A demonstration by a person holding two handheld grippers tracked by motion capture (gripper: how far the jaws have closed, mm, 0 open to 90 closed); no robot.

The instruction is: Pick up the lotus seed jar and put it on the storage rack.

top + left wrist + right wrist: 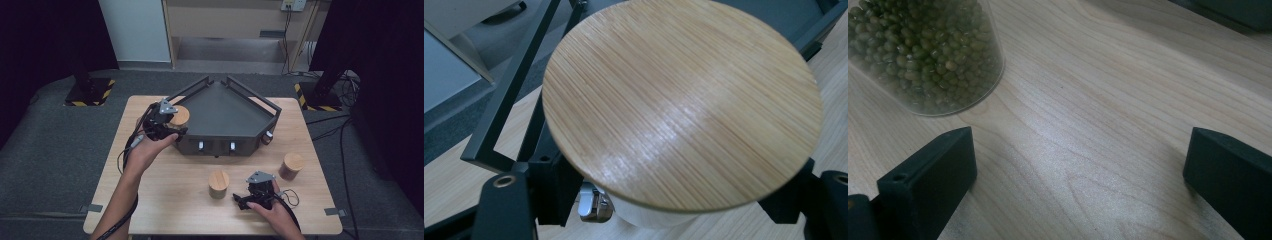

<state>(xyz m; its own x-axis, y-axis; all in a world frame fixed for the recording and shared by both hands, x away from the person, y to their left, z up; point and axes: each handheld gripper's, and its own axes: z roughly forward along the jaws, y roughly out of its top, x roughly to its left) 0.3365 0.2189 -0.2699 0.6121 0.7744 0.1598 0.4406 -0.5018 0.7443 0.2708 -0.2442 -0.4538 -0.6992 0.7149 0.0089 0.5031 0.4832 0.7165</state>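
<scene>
Three jars with wooden lids are here. The left gripper squeezes one jar between its jaws, at the left edge of the dark tray. In the left gripper view, its round lid sits right above the black jaws. The left arm reaches far forward. The right gripper rests low near the table's front edge, jaws wide apart with nothing between them. The jar of green beans stands just left of it. A brown jar stands farther right. The table is light wood on a grey floor.
</scene>
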